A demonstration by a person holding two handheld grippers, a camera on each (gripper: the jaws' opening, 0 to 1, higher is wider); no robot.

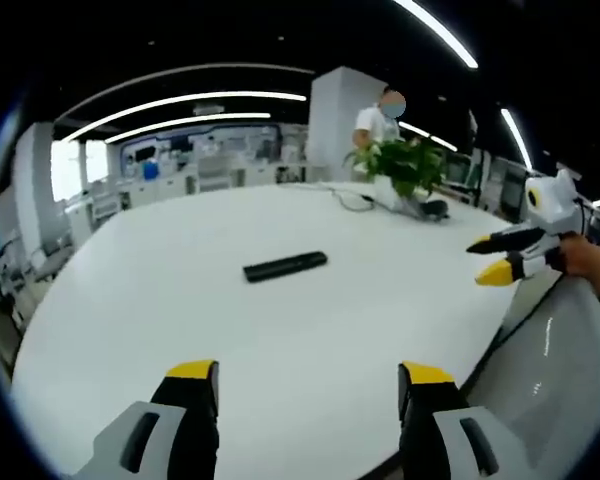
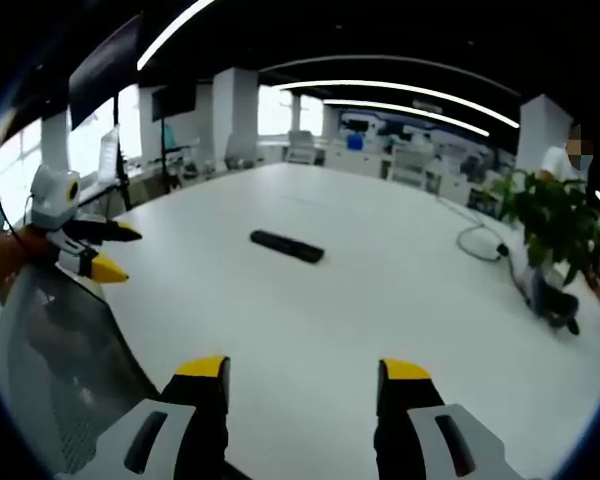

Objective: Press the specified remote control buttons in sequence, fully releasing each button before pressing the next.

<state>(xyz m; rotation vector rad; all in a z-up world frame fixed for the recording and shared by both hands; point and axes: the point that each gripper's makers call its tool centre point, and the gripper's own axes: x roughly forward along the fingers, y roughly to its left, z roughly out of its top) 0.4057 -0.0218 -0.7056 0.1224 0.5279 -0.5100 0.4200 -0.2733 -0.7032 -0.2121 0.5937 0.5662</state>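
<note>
A slim black remote control (image 1: 285, 266) lies flat near the middle of a large white table (image 1: 180, 310); in the right gripper view the remote control (image 2: 287, 246) sits ahead and slightly left. My left gripper (image 1: 308, 375) is open near the table's front edge, well short of the remote, with nothing between its yellow-tipped jaws. My right gripper (image 2: 302, 370) is open too and holds nothing. The right gripper (image 1: 500, 257) enters the left gripper view from the right, held by a hand over the table edge. The left gripper (image 2: 108, 250) appears at the left of the right gripper view.
A potted green plant (image 1: 405, 165) stands at the far side of the table with a cable (image 1: 355, 200) beside it; the plant (image 2: 550, 225) is at the right in the right gripper view. A person (image 1: 380, 118) stands behind it. A mesh chair back (image 2: 50, 370) is near the table edge.
</note>
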